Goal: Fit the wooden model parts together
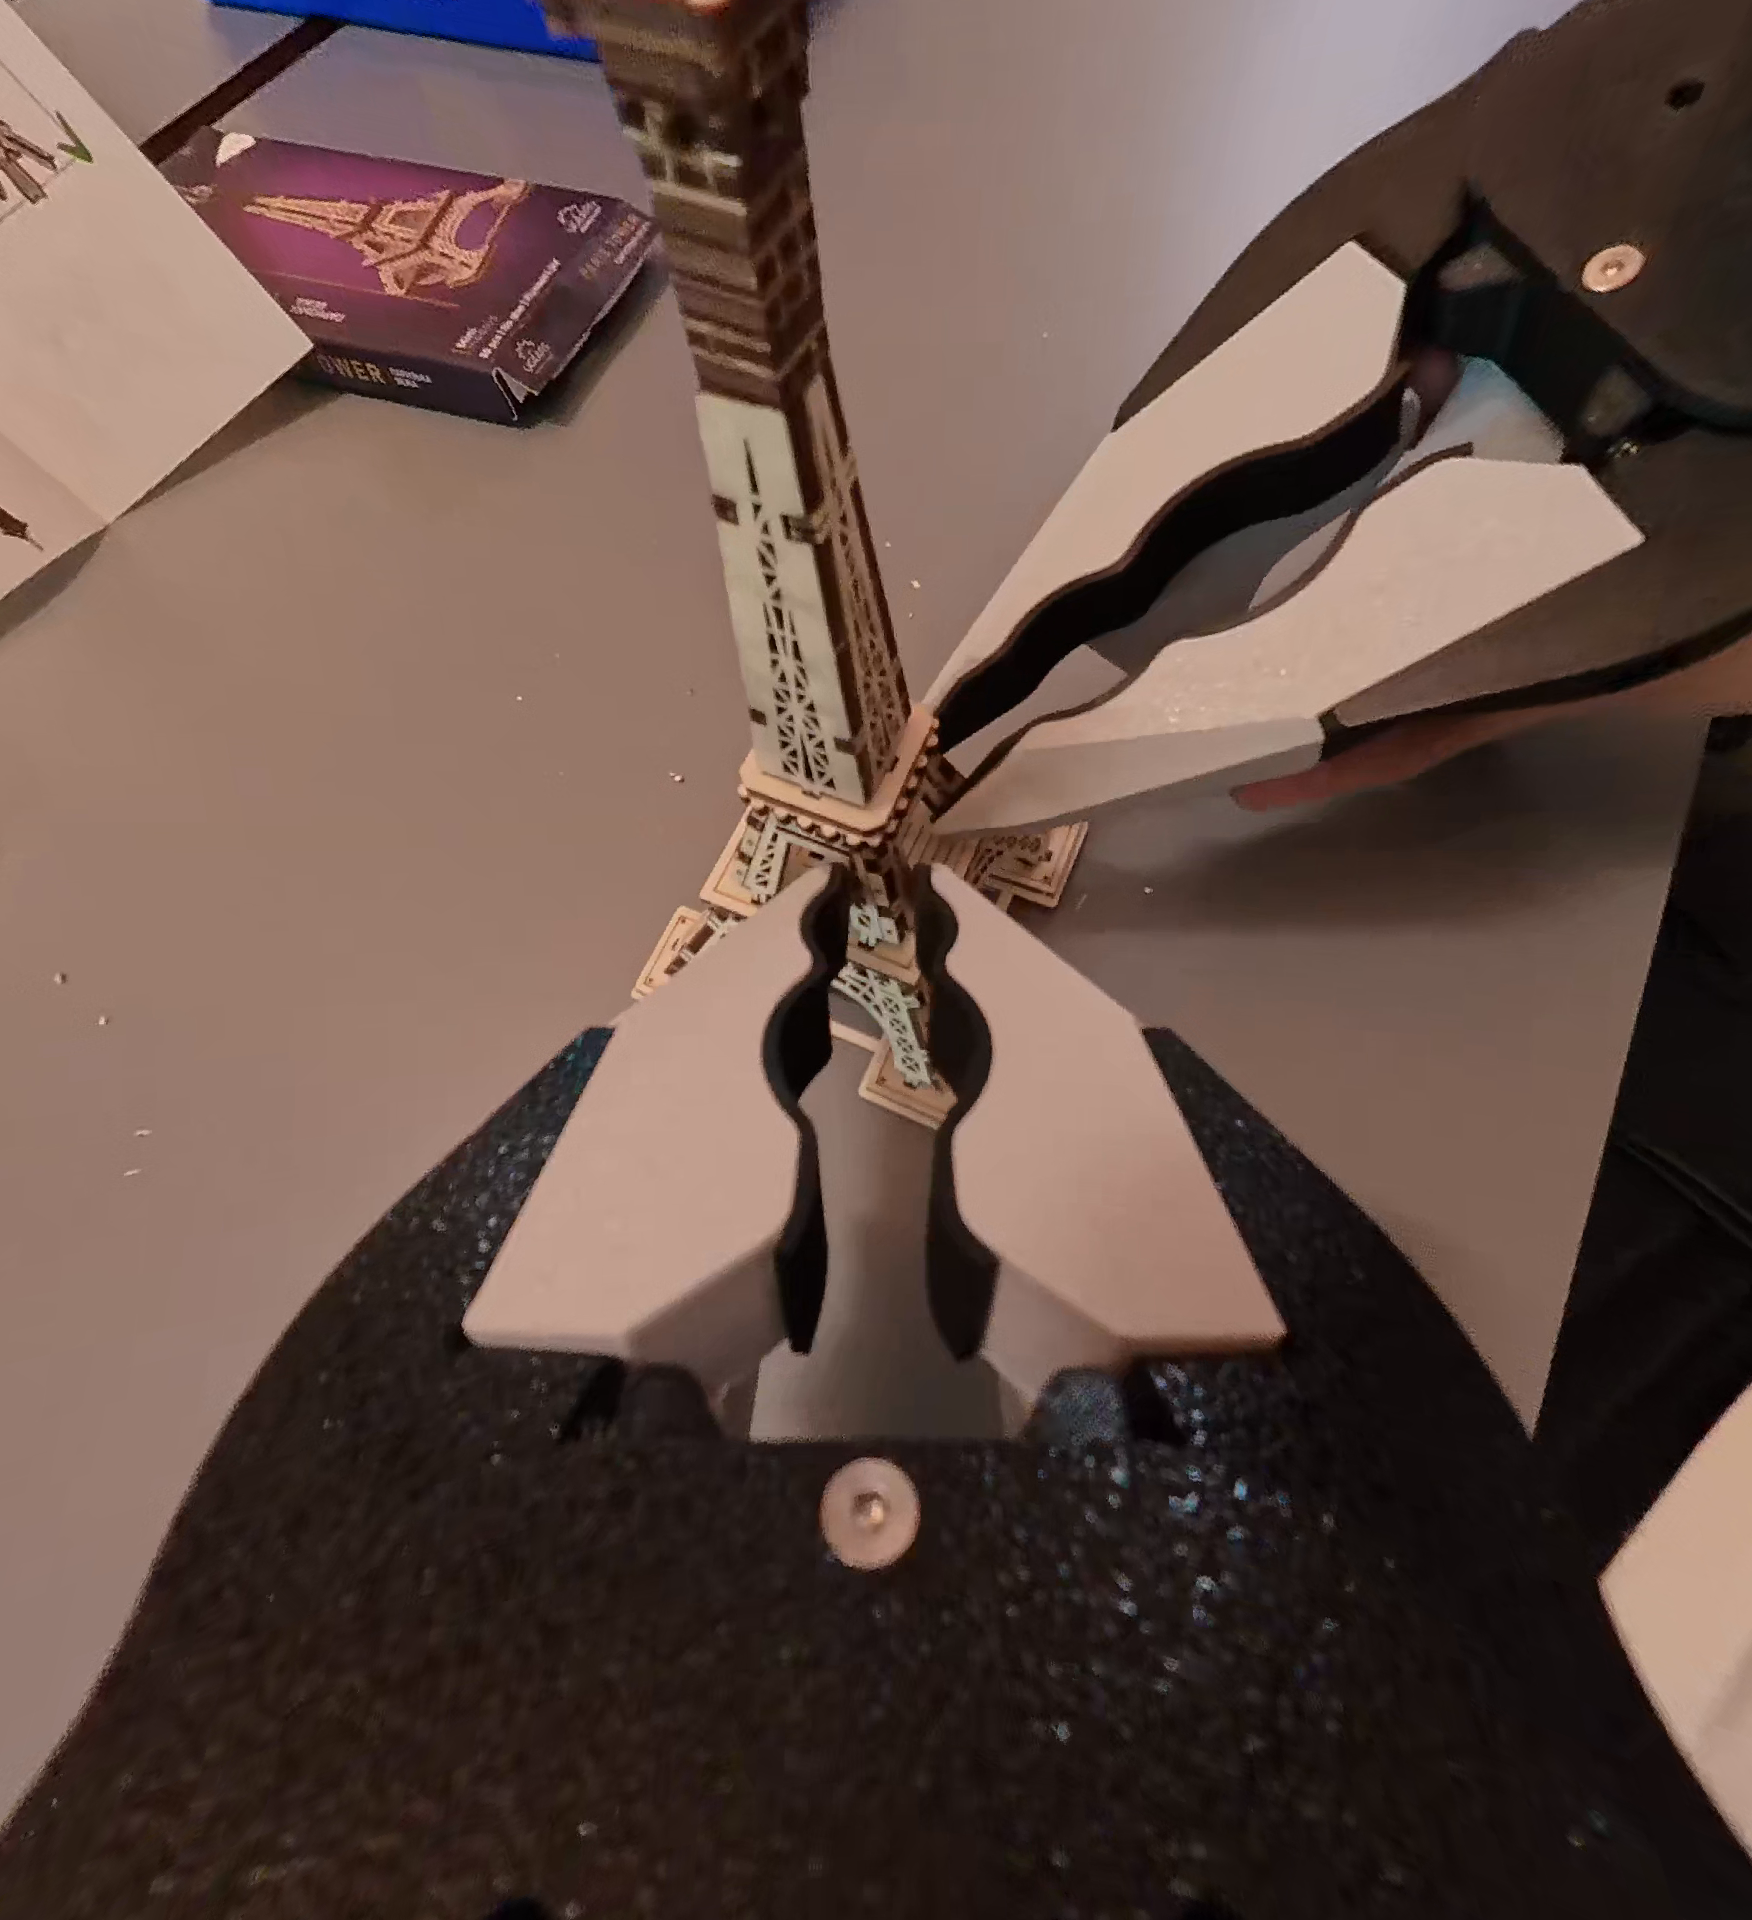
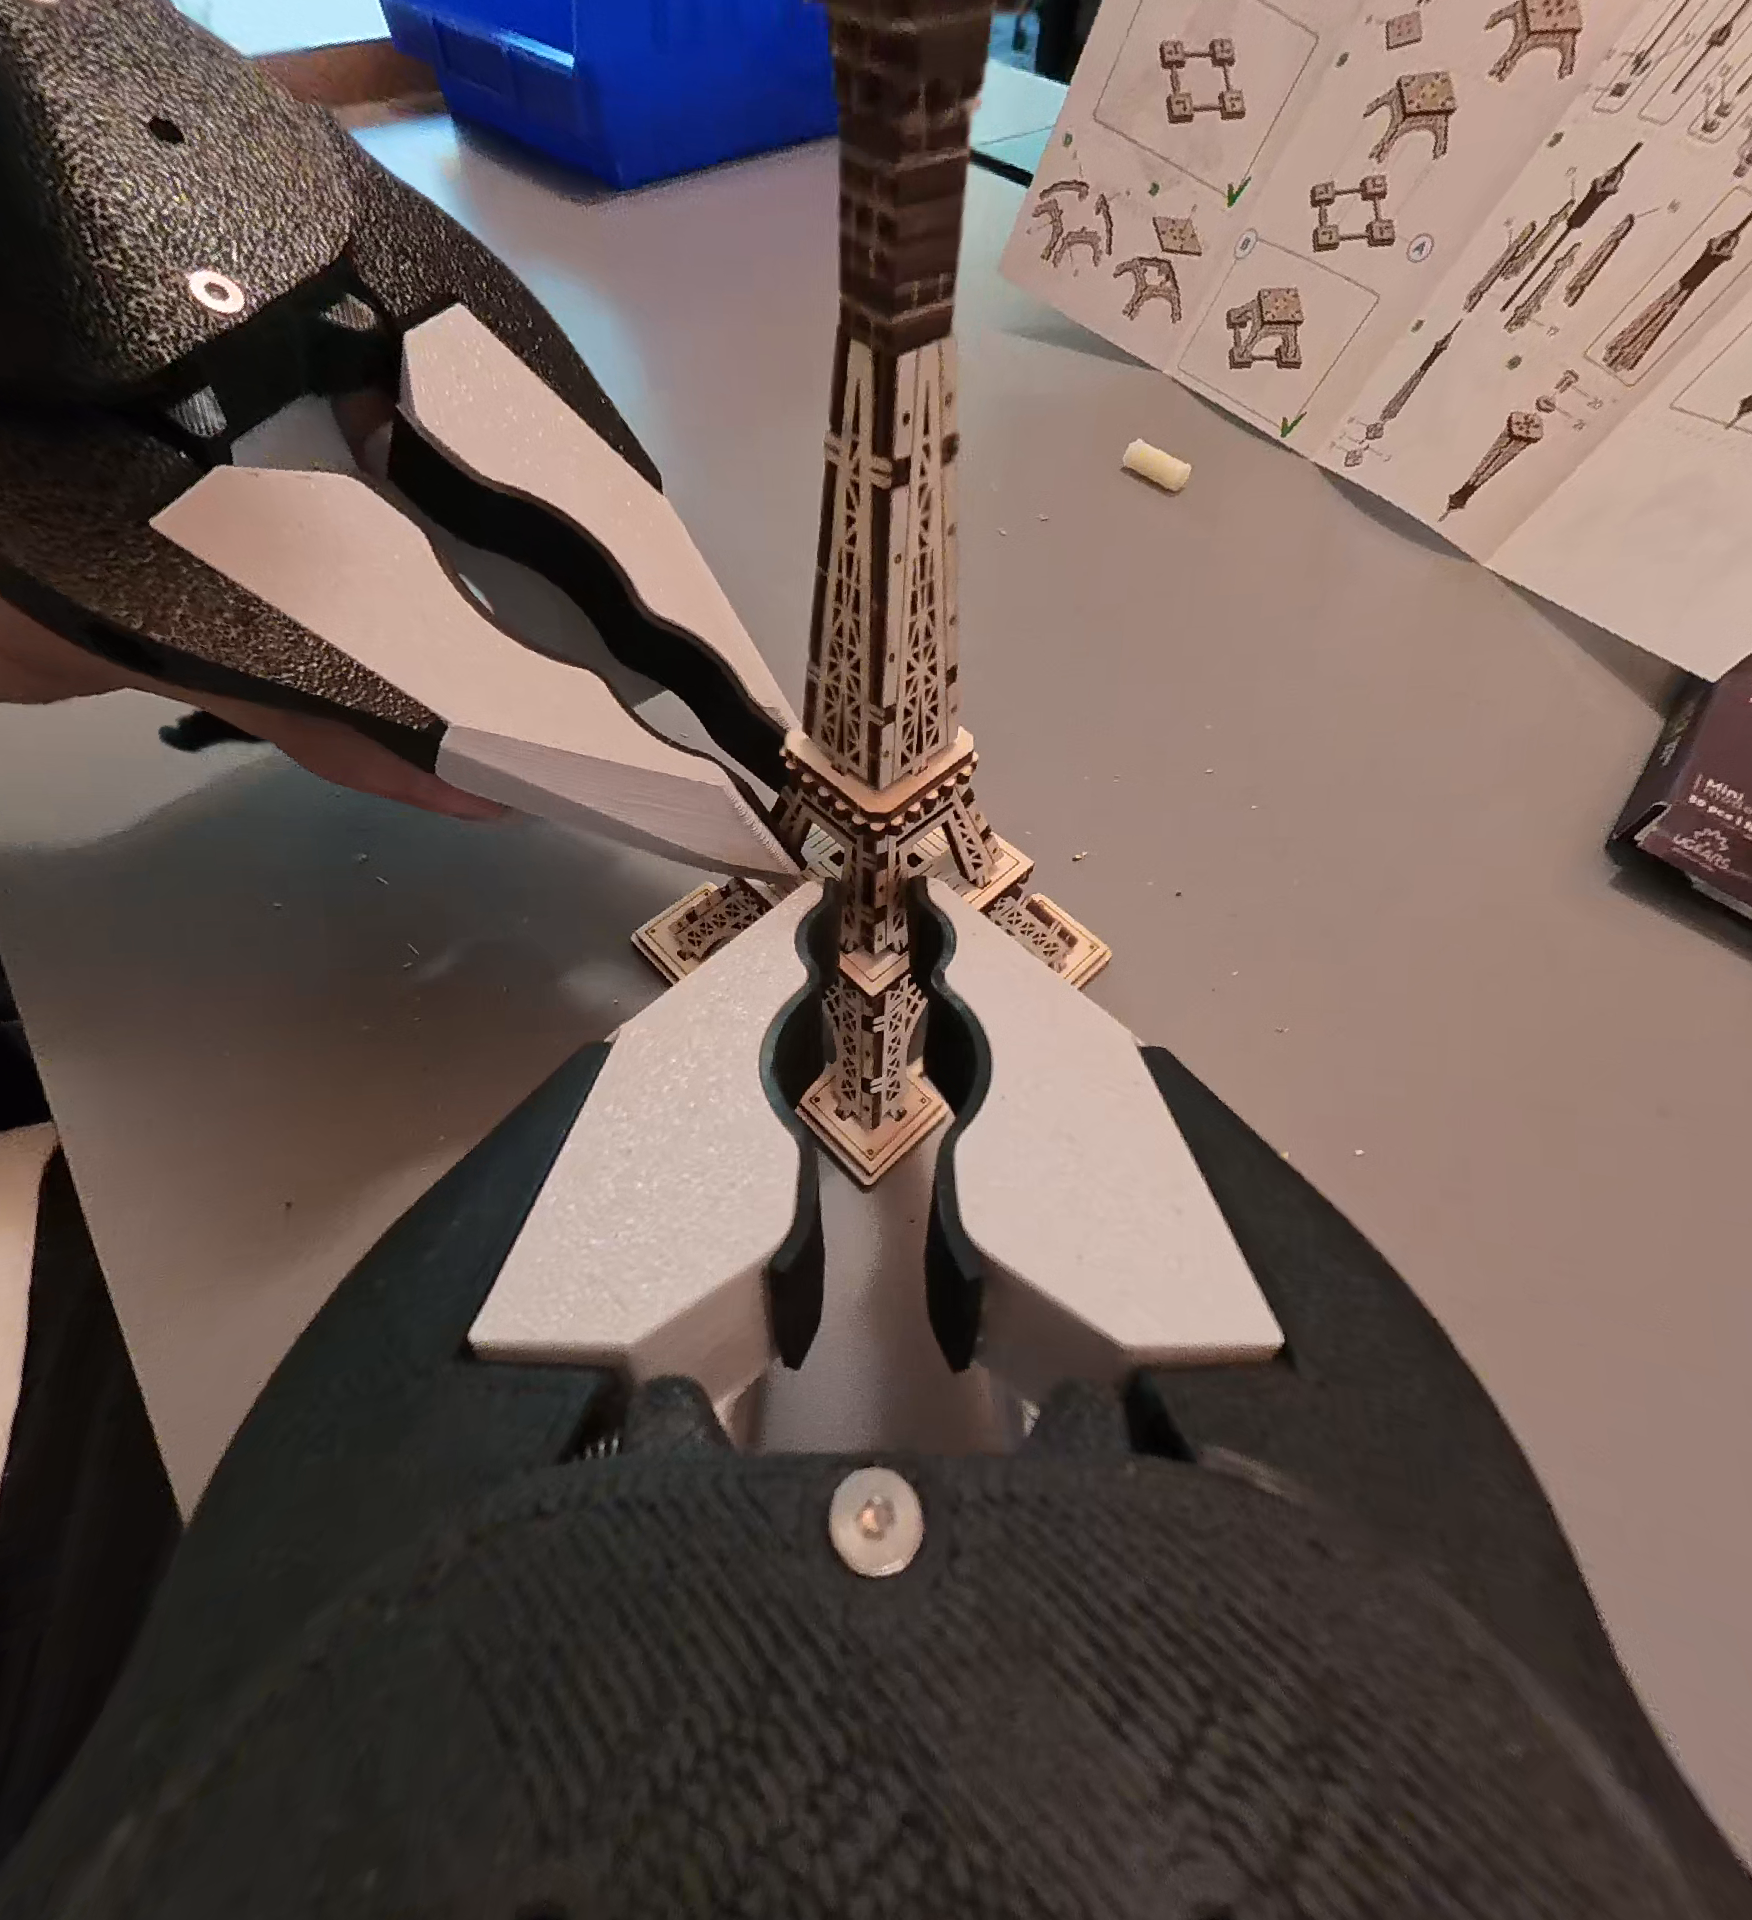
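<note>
You are holding a two-finger claw in each hand, and both are closing in on a wooden tower model point(image 1: 810, 582) that is standing upright on a grey table point(image 1: 332, 727).

In the left wrist view, your left claw point(image 1: 877, 883) is sitting nearly closed, its grey fingers point(image 1: 737, 1039) pinching one lattice leg of the tower just under the first platform. The leg's foot is showing in the narrow gap between the wavy black pads. Ahead of that claw and to its right, your right claw point(image 1: 929, 769) is reaching in at a slant, its tips touching the corner of the platform; whether it is truly gripping from this side is hard to tell.

In the right wrist view, your right claw point(image 2: 877, 894) is also nearly closed, squeezing another leg of the tower point(image 2: 882, 623), whose square foot is resting between the pads. Your left claw point(image 2: 789, 810) is coming in from the left, tips at the platform.

Beyond the claws, a folded instruction sheet point(image 2: 1474, 312) is lying on the table, with a dark purple box point(image 1: 415, 281) beside it, a small pale cylinder point(image 2: 1158, 464) near the sheet, and a blue bin point(image 2: 623, 83) farther back
</note>
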The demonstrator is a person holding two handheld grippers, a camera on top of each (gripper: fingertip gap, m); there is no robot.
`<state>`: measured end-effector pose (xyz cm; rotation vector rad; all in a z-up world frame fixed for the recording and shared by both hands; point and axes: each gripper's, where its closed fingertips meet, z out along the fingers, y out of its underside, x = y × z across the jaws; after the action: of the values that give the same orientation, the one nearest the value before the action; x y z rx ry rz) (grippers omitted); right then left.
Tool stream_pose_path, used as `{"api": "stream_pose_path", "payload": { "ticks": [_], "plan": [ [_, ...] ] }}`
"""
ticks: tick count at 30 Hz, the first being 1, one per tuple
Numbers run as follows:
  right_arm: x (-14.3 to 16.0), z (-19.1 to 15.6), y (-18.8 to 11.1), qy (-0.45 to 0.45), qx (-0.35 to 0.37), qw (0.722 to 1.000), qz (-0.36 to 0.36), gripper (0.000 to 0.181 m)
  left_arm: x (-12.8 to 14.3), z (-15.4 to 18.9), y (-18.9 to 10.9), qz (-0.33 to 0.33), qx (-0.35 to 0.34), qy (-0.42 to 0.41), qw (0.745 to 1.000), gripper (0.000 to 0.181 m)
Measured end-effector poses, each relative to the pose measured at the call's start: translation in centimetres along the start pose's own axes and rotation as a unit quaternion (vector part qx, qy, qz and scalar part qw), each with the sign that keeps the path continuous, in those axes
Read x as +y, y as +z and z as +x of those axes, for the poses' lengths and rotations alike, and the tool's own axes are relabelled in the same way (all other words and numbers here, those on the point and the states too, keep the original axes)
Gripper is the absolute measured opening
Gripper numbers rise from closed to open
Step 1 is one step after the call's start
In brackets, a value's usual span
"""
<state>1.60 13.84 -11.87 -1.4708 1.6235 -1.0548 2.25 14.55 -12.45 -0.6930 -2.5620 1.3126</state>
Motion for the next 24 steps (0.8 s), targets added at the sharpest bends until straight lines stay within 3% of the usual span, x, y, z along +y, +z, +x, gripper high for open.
{"api": "stream_pose_path", "payload": {
  "ticks": [1, 6, 15, 21, 24],
  "plan": [
    [0.0, 0.0, 0.0, 0.003, 0.0, 1.0, -0.001, 0.011, 0.0, 0.0, 0.0, -0.008, -0.003, 0.004, 1.0, 0.01],
    [0.2, 0.0, 0.0, -0.014, 0.008, 1.0, -0.019, 0.011, 0.2, -0.1, 0.0, -0.032, -0.02, 0.022, 0.999, 0.01],
    [0.3, 0.0, 0.0, -0.015, 0.03, 0.999, -0.008, 0.011, 0.2, -0.1, 0.0, -0.019, -0.024, 0.009, 0.999, 0.01],
    [0.1, -0.1, -0.6, 0.009, -0.024, 1.0, -0.008, 0.011, 0.1, 0.2, 0.1, -0.017, 0.04, 0.031, 0.999, 0.009],
    [-0.9, 1.7, -2.2, 0.002, -0.025, 0.999, 0.02, 0.008, 0.1, 0.0, 0.1, -0.015, 0.08, 0.069, 0.994, 0.009]
  ]
}}
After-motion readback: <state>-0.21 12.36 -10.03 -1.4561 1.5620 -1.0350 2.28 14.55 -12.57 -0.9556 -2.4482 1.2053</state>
